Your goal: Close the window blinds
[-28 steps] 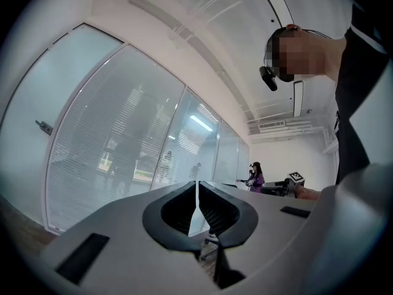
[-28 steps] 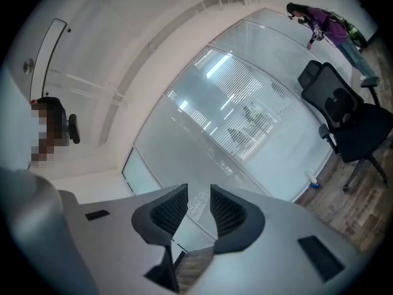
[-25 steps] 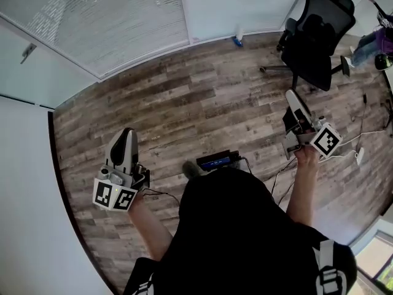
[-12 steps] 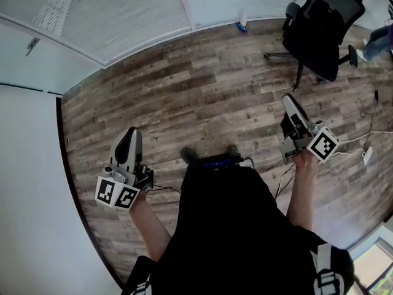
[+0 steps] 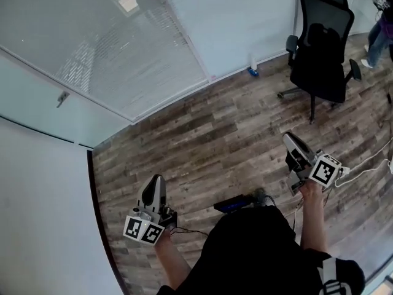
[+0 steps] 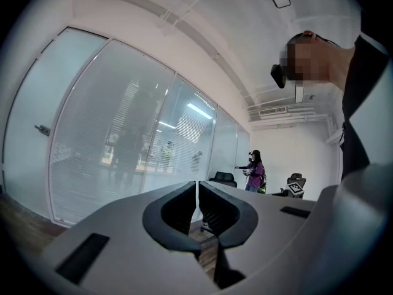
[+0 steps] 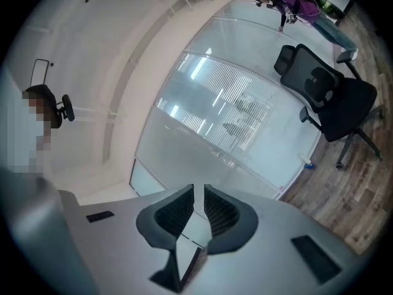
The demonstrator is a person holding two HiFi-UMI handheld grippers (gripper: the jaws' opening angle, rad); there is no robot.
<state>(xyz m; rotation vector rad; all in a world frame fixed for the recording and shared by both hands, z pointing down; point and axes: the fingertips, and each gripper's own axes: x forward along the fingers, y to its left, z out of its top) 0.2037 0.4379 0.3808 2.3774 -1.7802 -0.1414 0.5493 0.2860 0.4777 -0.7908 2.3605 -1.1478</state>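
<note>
The window blinds [image 5: 132, 51] hang behind a glass wall across the far side of the room, slats lowered; they also show in the left gripper view as blinds [image 6: 116, 146] and in the right gripper view as blinds [image 7: 227, 112]. My left gripper [image 5: 155, 180] is held low over the wooden floor, well short of the glass, jaws shut on nothing [image 6: 197, 186]. My right gripper [image 5: 289, 138] is held out to the right, also far from the blinds. Its jaws [image 7: 199, 192] are closing, a narrow gap still between the tips, nothing in it.
A black office chair [image 5: 322, 48] stands at the right by the glass. A small blue object [image 5: 253, 72] lies at the wall's foot. A handle [image 5: 61, 97] sits on the glass door at left. White cables [image 5: 362, 165] trail on the floor. Another person [image 7: 295, 2] stands beyond the chair.
The head view has tilted up toward the glass wall, so the blinds fill more of it. Both grippers now sit lower in the frame, held much as before.
</note>
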